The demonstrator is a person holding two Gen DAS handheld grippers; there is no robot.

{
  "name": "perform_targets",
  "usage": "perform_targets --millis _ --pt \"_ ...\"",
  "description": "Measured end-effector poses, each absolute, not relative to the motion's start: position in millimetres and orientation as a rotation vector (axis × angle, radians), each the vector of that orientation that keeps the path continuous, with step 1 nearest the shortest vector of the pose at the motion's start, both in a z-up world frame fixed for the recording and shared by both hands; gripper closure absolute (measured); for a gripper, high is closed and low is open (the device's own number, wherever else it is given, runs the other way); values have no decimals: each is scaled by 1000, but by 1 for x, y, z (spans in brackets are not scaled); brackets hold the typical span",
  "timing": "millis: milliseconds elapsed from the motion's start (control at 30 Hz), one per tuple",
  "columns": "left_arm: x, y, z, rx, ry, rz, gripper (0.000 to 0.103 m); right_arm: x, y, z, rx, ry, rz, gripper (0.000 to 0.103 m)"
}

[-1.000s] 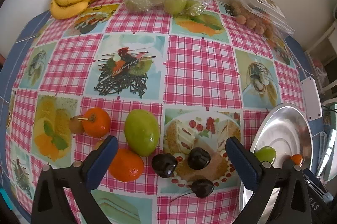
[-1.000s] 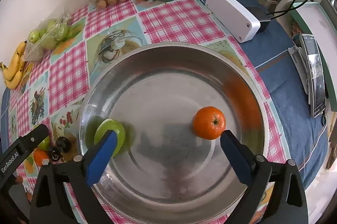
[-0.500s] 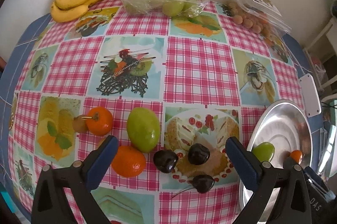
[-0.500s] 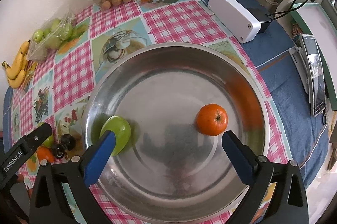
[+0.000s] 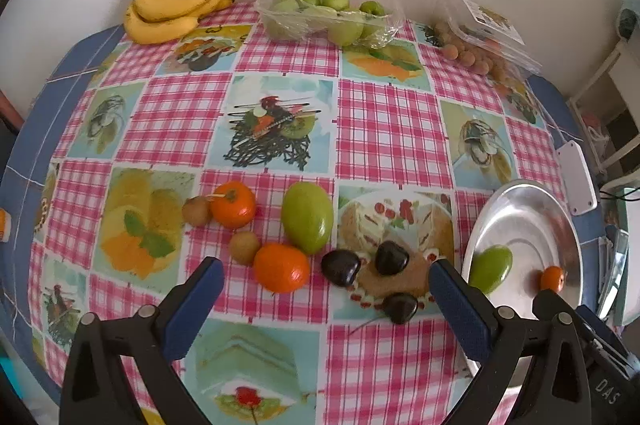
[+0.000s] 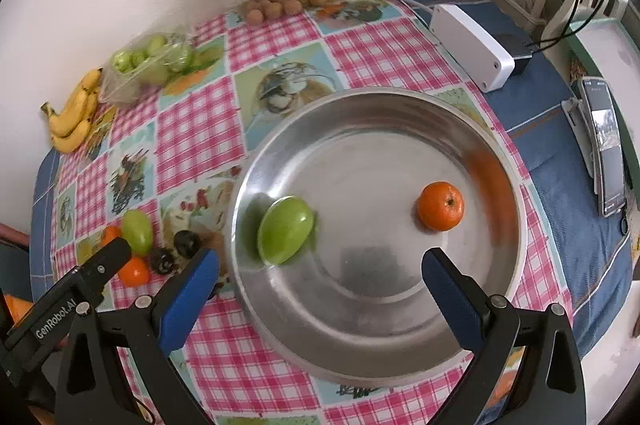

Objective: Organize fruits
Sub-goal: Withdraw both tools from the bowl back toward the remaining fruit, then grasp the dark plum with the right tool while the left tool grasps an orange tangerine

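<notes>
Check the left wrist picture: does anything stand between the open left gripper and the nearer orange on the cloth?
Nothing visible does. The left gripper is open and the nearer orange lies just ahead between its fingers; a small brown fruit sits beside it.

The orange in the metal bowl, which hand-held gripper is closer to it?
Right. The right hand-held gripper hovers open over the bowl, the orange just beyond its right finger. The left hand-held gripper is over the tablecloth fruit.
</notes>
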State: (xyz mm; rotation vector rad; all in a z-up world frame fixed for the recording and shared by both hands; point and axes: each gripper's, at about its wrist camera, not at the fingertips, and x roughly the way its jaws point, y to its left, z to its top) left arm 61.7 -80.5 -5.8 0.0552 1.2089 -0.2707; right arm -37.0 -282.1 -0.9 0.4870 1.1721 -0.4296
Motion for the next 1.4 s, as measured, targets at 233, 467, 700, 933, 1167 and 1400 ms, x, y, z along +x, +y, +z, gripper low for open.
perform_targets --millis 233,467,700,933,1167,1400 --pt "53 -61 15 30 1156 -271 0 -38 -259 6 459 1167 -392 2" --pt "61 -30 13 -20 1168 -221 0 -25 -233 5 434 1176 -347 2" --pt "78 15 1 -77 1197 -100 0 -5 -203 -6 451 1201 -276 2" --pt "85 44 -3 -116 1206 -37 0 14 -172 -17 437 1228 -216 2" --pt "86 46 -4 -121 1209 -46 0 25 -152 -27 417 1259 -174 2" --pt "87 38 -8 -120 1223 -70 0 28 -156 -36 424 1266 -161 2"
